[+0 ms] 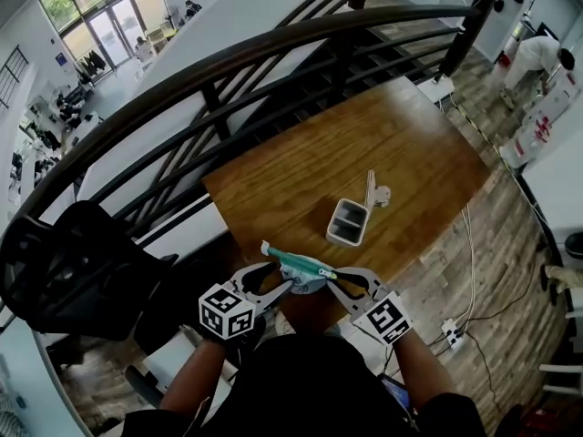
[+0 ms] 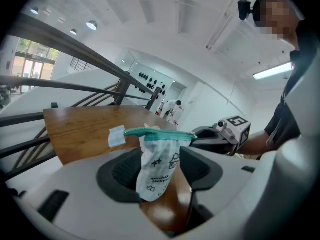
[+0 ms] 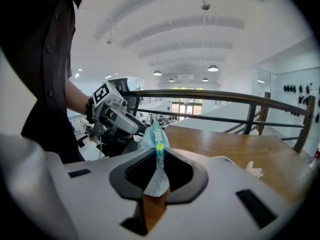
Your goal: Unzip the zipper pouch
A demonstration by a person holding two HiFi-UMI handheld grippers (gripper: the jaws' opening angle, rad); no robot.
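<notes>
A small white printed zipper pouch (image 1: 305, 269) with a teal zipper along its top is held up over the near edge of the wooden table (image 1: 364, 144). In the left gripper view the pouch (image 2: 157, 169) hangs between the jaws of my left gripper (image 2: 162, 170), which stand wide open with a gap on each side of the cloth. My right gripper (image 2: 220, 136) holds the far end of the teal zipper (image 2: 160, 132). In the right gripper view my right gripper (image 3: 156, 176) is shut on the pouch's edge (image 3: 157, 159), just below a yellow-green zipper pull (image 3: 159, 146).
A small grey and white open box (image 1: 347, 222) and a little white object (image 1: 378, 192) lie on the table beyond the pouch. A dark stair railing (image 1: 273, 53) runs behind the table. A black chair (image 1: 73, 271) stands at the left.
</notes>
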